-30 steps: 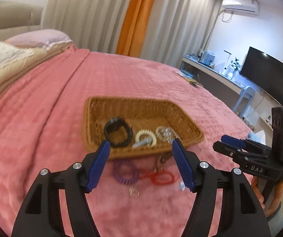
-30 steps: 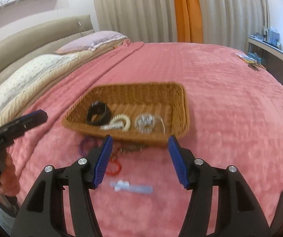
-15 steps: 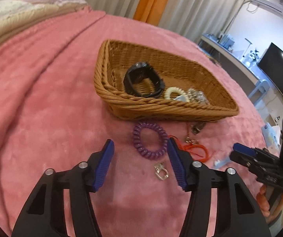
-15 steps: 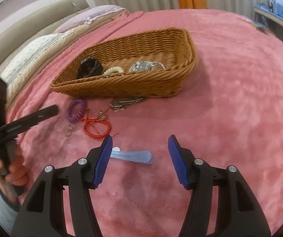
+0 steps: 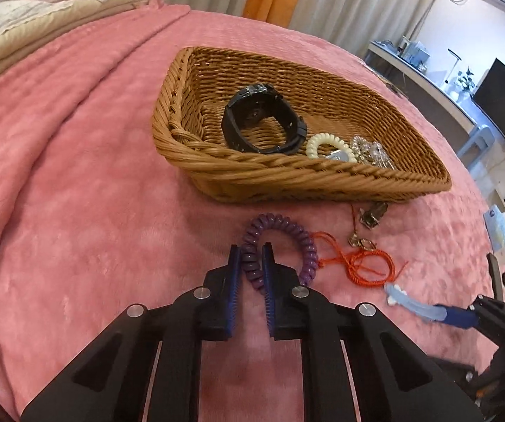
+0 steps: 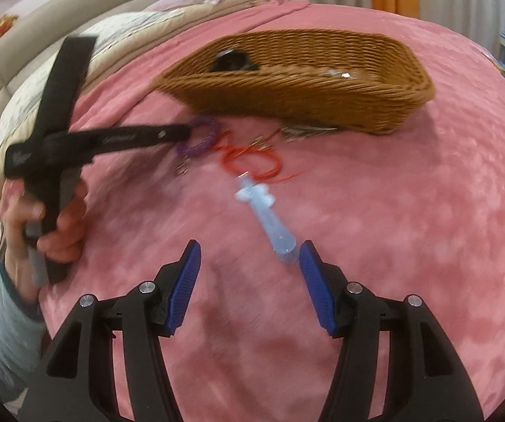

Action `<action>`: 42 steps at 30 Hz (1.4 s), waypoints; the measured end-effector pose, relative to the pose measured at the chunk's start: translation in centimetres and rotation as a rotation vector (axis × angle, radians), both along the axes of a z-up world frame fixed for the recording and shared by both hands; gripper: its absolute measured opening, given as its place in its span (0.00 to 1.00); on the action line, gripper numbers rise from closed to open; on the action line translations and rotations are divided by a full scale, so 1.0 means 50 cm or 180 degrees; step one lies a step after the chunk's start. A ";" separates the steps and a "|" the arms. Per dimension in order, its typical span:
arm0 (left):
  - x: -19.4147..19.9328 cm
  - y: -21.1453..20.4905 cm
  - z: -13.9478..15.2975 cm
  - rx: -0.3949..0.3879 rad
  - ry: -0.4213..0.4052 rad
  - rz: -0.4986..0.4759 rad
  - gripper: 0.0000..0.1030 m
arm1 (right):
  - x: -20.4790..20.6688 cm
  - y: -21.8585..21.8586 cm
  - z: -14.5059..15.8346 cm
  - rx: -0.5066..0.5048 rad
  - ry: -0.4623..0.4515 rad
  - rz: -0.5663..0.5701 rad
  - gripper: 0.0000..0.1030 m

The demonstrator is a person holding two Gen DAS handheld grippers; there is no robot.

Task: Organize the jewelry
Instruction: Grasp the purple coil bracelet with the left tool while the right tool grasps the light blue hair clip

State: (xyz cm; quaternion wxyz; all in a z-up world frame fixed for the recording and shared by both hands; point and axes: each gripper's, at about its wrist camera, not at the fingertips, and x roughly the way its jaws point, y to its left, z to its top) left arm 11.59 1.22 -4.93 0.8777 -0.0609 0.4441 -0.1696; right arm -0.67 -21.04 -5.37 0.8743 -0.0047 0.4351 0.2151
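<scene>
The left gripper point(image 5: 252, 263) is clamped on the near side of the purple coil point(image 5: 280, 242), its blue pads point(image 5: 235, 270) pressing the spiral band from both sides while the rest of the loop lies on the pink blanket point(image 5: 76, 193). Just right of the coil lies the red cord point(image 5: 358, 263), tangled in loose loops, with a small metal clasp point(image 5: 359, 242) at its far end and a dark metal clip point(image 5: 372, 212) just beside the wicker basket point(image 5: 287, 179). Inside the basket sit a black watch point(image 5: 263, 123), a cream coil point(image 5: 326, 146) and a silvery bracelet point(image 5: 372, 151), the last two touching near the front wall. The right gripper point(image 6: 250, 281) hangs with its jaws wide apart over the blanket; a pale blue clip point(image 6: 270, 218) lies between it and the cord, its near end just beside the right finger point(image 6: 317, 285). In the right view the basket is tilted and blurred, and the person's left hand point(image 6: 48, 225) grips the handle of the left tool.
</scene>
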 end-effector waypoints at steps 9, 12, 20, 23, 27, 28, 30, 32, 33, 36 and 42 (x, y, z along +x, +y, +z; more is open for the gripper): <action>-0.030 0.038 -0.003 -0.0113 0.0018 0.0029 0.09 | 0.039 0.011 0.009 -0.0357 -0.0221 -0.0247 0.42; -0.031 0.046 -0.006 -0.0189 0.0029 0.0021 0.09 | 0.056 0.036 -0.008 -0.0519 -0.0169 -0.0241 0.17; -0.044 0.040 -0.002 -0.0192 -0.0006 -0.0126 0.08 | 0.025 0.036 -0.003 -0.0594 -0.0321 -0.0248 0.11; -0.053 0.045 0.006 -0.0302 -0.0070 -0.0173 0.08 | 0.017 0.018 0.007 -0.0467 -0.0329 -0.0304 0.11; -0.073 0.044 0.036 -0.0429 -0.0281 -0.0277 0.08 | 0.003 -0.001 0.035 -0.0378 -0.0412 -0.0364 0.11; -0.079 0.042 0.044 -0.0459 -0.0334 -0.0306 0.08 | 0.000 -0.005 0.044 -0.0350 -0.0442 -0.0380 0.11; -0.087 0.041 0.057 -0.0489 -0.0399 -0.0302 0.08 | -0.008 -0.011 0.065 -0.0306 -0.0511 -0.0417 0.11; -0.092 0.039 0.073 -0.0510 -0.0473 -0.0288 0.08 | -0.012 -0.015 0.092 -0.0260 -0.0608 -0.0448 0.11; -0.094 0.037 0.083 -0.0522 -0.0512 -0.0278 0.08 | -0.009 -0.014 0.105 -0.0233 -0.0650 -0.0456 0.10; -0.097 0.036 0.131 -0.0565 -0.0661 -0.0274 0.08 | 0.004 -0.018 0.156 -0.0188 -0.0815 -0.0512 0.11; -0.073 -0.006 0.219 -0.0349 -0.0918 -0.0345 0.08 | 0.091 -0.040 0.233 -0.0075 -0.0974 -0.0608 0.11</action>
